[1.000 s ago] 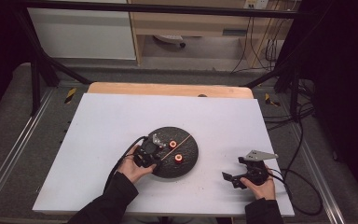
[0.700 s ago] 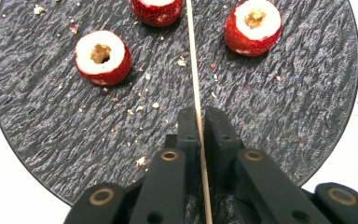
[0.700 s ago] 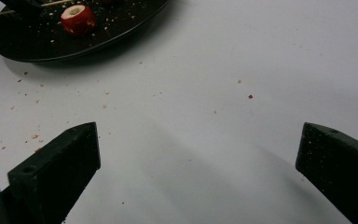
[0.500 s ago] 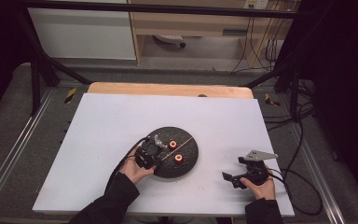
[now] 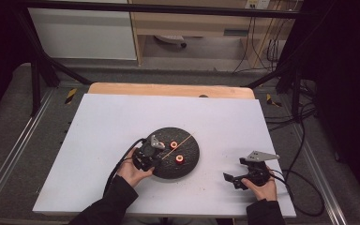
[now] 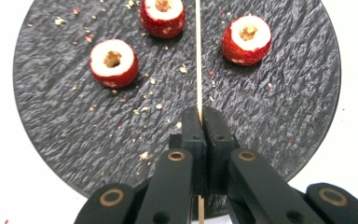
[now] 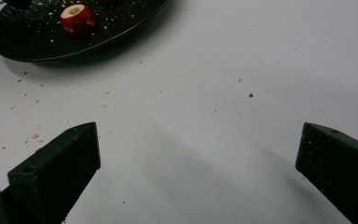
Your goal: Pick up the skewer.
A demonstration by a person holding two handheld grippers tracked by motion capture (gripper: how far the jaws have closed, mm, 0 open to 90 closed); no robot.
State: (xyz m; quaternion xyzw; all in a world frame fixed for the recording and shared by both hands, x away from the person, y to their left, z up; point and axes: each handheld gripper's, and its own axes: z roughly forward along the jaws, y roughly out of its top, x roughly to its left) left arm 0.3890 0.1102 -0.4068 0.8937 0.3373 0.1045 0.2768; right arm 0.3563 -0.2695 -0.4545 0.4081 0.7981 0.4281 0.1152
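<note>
left gripper view: the left gripper [image 6: 199,122] pinches a thin wooden skewer [image 6: 198,56] over a round black slate plate [image 6: 279,116], jaws clamped tight. three cored red fruit pieces [image 6: 113,62] sit loose on the plate, none threaded yet, so skewering looks barely begun. the right gripper [image 5: 236,179] rests wide apart on the white table [image 5: 98,122].

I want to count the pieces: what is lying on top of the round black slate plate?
On the round black slate plate lie three cored red fruit pieces, crumbs, and a thin wooden skewer clamped by the left gripper. The gripper covers the plate's near edge.
</note>
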